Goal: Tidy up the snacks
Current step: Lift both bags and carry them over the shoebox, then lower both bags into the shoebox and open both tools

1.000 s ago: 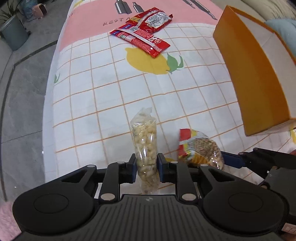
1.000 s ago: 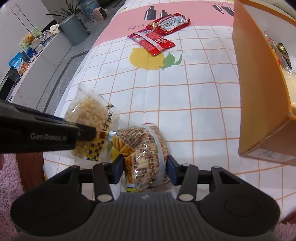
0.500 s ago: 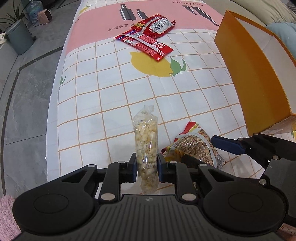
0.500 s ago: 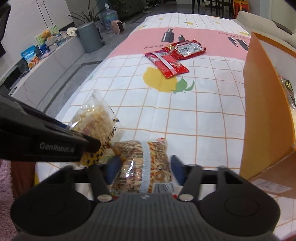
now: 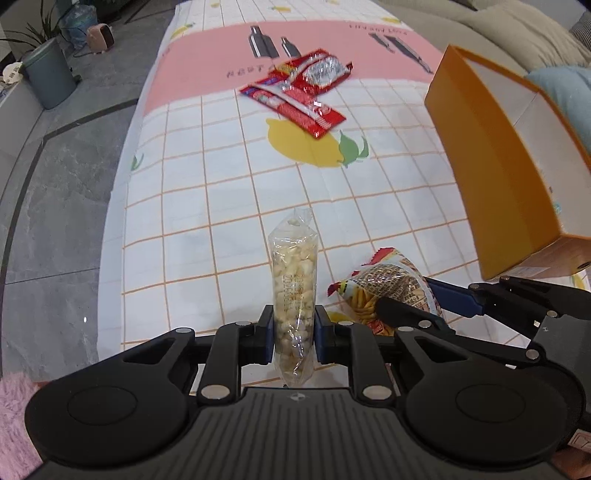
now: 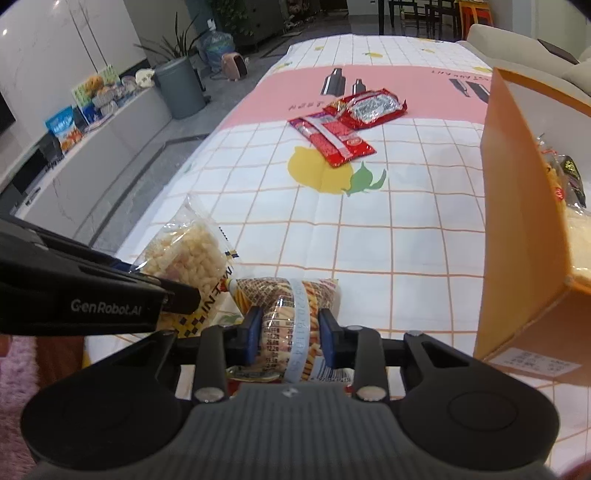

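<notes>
grey bin, potted plant, pink heater, beige sofa

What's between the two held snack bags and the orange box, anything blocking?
Nothing visible. Left gripper holds the puff bag, right gripper the stick-snack bag. Only bare tablecloth lies toward the orange box; the red packets sit farther off.

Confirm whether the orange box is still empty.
No: the right wrist view shows snack packets already lying inside the orange box, past its near wall.
</notes>
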{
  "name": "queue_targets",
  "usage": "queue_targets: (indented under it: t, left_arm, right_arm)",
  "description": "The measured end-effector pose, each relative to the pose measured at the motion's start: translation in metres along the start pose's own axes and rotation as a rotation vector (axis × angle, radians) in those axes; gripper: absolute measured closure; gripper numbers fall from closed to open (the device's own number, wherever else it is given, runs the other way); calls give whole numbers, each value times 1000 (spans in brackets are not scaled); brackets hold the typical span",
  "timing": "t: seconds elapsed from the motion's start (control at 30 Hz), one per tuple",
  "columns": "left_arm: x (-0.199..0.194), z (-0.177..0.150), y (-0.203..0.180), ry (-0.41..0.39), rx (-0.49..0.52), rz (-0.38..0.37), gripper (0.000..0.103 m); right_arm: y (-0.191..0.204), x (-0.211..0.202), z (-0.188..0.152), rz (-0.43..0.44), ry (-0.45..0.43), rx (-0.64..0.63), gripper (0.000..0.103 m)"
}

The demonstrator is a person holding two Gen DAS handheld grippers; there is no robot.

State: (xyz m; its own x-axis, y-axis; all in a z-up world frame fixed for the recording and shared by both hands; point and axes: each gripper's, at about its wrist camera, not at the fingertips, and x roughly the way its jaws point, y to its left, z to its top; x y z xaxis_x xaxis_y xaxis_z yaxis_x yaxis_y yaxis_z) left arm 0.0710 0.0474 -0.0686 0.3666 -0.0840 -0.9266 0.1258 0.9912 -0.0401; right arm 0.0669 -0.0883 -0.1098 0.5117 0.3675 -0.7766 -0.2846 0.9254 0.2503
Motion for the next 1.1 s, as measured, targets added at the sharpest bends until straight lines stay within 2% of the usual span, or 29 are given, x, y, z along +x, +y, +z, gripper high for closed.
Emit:
queue_targets:
  t: [0.23, 0.4, 0.5, 0.63, 0.77, 0.97, 1.1]
  left_arm:
    - [-29, 3, -3, -52, 0, -15, 81]
    - [-55, 20, -18, -109, 24, -42, 81]
    - [-75, 33, -38, -160, 74, -63, 81]
    - [-93, 48, -72, -217, 160, -102, 81]
    - [-96, 65, -113, -226, 236, -176, 81]
    - [-83, 90, -164, -203, 331, -250, 81]
    - [-62, 105, -192, -173, 384, -253, 81]
  right_arm:
    - [3, -30, 6, -20, -57, 17, 72]
    - [-6, -71, 22, -48, -160, 67, 72]
    - [-19, -99, 31, -75, -223, 110, 72]
    - [-45, -133, 39, -132, -289, 158, 72]
    - [-76, -156, 45, -189, -319, 204, 72]
    - [-136, -175, 52, -199, -300, 308, 72]
    - [-179, -177, 54, -219, -270, 376, 72]
